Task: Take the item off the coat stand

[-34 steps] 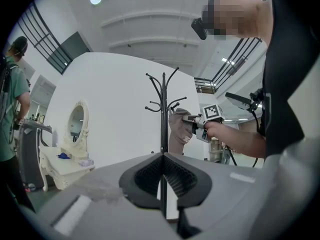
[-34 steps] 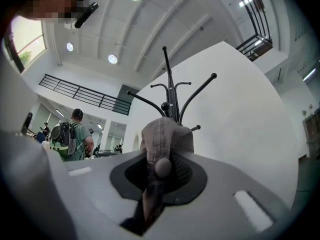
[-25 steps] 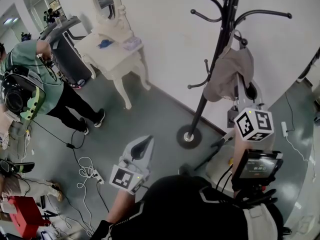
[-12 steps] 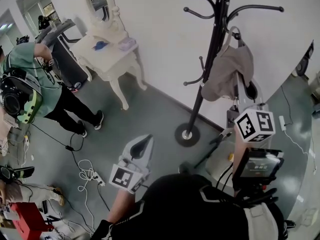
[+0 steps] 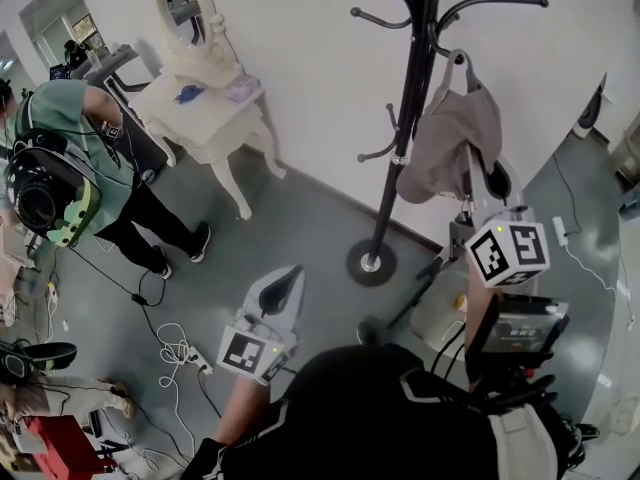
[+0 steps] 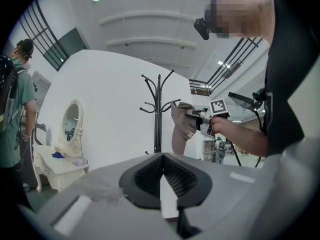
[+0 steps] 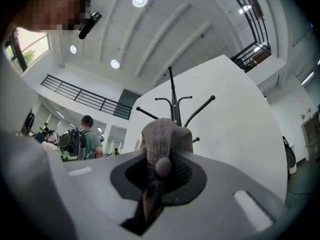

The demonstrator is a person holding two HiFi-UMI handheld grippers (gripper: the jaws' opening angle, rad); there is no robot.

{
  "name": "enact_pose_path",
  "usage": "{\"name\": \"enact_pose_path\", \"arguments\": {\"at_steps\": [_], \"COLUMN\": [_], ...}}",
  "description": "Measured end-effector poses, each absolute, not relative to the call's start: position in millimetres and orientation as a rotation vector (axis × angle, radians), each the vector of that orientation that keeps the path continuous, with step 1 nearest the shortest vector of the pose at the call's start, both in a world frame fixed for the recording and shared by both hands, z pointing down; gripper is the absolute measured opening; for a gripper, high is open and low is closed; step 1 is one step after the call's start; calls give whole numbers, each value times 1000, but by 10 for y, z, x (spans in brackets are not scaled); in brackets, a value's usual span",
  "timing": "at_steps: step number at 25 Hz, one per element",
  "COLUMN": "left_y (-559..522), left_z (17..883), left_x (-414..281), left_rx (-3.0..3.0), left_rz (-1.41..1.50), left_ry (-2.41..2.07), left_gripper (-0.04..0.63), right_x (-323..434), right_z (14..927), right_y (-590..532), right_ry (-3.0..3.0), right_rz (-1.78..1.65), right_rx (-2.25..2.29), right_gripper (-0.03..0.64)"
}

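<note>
Coat stand [image 5: 413,68]: one is counted
Cap [image 5: 450,138]: one is counted
Claws: two are counted, left claw [image 6: 160,156], right claw [image 7: 159,166]
White surface [image 5: 205,118]: one is counted
Oval mirror [image 5: 178,3]: one is counted

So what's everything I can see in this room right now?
coat stand: one, black, by the white wall
cap: one, grey-brown, beside the coat stand, clamped in the right gripper
dressing table: one, white, left along the wall, oval mirror on top
person: one, green shirt, black backpack, far left
cables and power strip: several, white and black, on the grey floor
left gripper: one, white, jaws together, empty
right gripper: one, white, jaws closed on the cap
</note>
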State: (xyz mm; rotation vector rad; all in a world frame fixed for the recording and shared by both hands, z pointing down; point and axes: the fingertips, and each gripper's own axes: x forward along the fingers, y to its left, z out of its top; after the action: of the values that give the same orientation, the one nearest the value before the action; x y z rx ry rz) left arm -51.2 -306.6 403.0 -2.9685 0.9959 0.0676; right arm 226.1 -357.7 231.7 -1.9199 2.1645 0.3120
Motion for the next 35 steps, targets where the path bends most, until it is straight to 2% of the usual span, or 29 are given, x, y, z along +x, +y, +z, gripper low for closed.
{"name": "enact_pose_path", "arguments": {"at_steps": [35], "left_y": [-2664], "left_z": [4021], "left_x": [-483], "left_rx": [-3023], "left_rz": [57], "left_ry": [882], "left_gripper": [-8], "right_x": [1923], "right_z": [2761], "right_y": [-2935], "right_ry": [2229], "right_rz": [192], "right_rx": [-1972], "right_gripper": [35]}}
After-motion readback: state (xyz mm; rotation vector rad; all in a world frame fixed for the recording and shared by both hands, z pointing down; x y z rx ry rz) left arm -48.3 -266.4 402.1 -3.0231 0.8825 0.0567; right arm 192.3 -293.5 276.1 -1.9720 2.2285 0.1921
